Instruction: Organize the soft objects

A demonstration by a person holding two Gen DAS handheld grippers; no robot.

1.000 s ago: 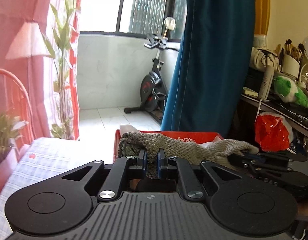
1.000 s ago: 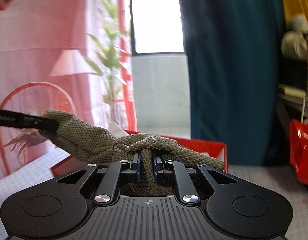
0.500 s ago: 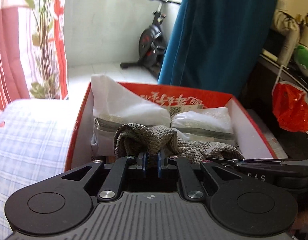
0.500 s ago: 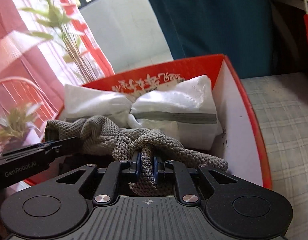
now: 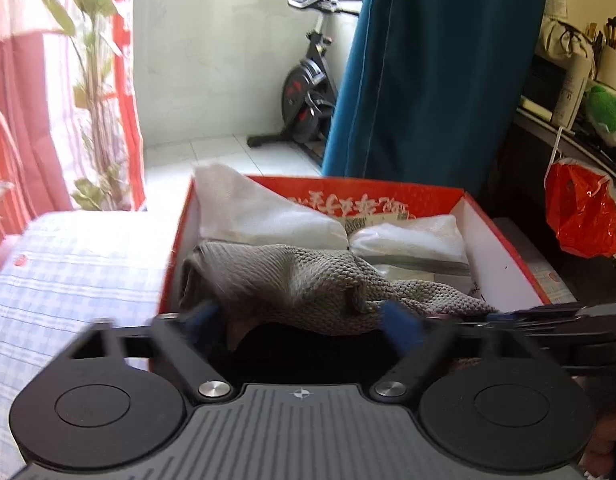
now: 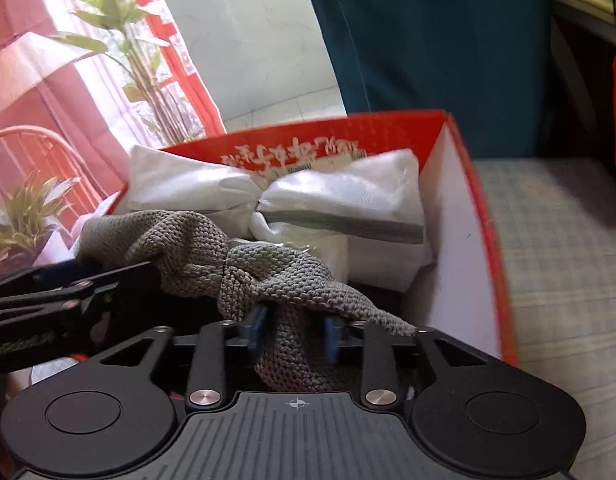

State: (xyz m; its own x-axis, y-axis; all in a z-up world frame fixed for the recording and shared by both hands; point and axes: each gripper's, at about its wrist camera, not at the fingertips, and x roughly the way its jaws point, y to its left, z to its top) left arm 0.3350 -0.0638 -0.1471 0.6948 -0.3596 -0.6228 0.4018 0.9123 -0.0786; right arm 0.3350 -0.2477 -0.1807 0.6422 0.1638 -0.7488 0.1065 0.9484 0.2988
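Both tools [image 5: 303,316] [image 6: 293,334] open, grey knit cloth [image 5: 308,280] in red box [image 5: 504,248].

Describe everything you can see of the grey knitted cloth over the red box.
The grey knitted cloth is a thick, olive-grey textile with a coarse woven-knit texture, bunched and folded rather than flat. It hangs at the near end of the red box, in front of the white zippered pouches. The left gripper has its blue-padded fingers spread wide, the cloth draping between them. The right gripper is also parted, a fold of cloth sagging between its pads. Whether it rests on the box floor is hidden.
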